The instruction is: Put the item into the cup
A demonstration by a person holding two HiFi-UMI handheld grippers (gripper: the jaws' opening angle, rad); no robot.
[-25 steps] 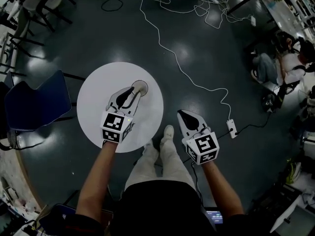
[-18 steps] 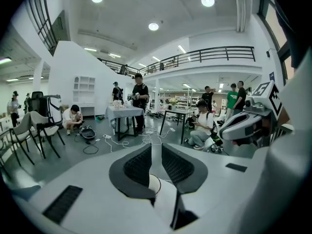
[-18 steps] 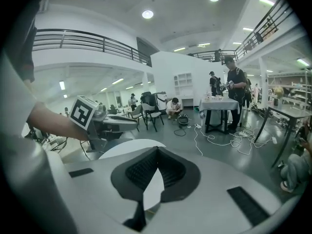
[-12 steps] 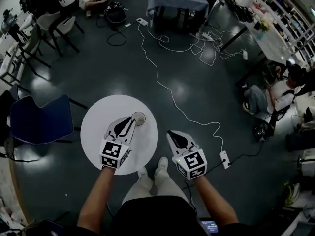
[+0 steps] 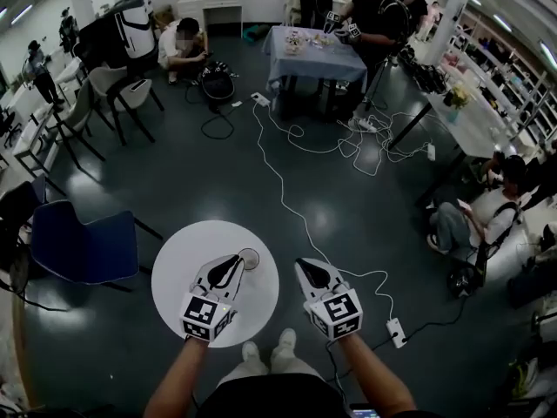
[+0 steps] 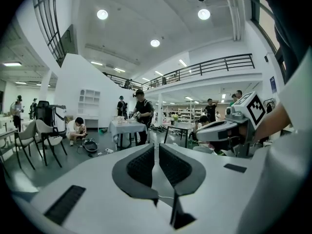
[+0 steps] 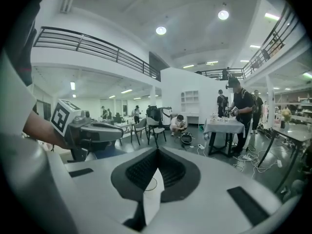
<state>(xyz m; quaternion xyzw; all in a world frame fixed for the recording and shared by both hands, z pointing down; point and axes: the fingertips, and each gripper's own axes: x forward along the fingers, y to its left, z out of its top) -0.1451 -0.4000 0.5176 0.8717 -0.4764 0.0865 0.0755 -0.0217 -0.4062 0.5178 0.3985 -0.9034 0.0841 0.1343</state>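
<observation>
Since the left claw (image 5: 236, 262) is closing on nothing just beside the cup (image 5: 249, 259) on the table (image 5: 177, 277) (right claw (image 5: 300, 265) is pressed together, empty), I'd guess the item's inside, unseen; next, back away gently.

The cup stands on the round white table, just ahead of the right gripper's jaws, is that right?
Wrong gripper. The head view shows the cup on the round white table just ahead of the jaws of the left gripper, which are closing with nothing between them. The right gripper hangs beside the table, over the floor.
</observation>
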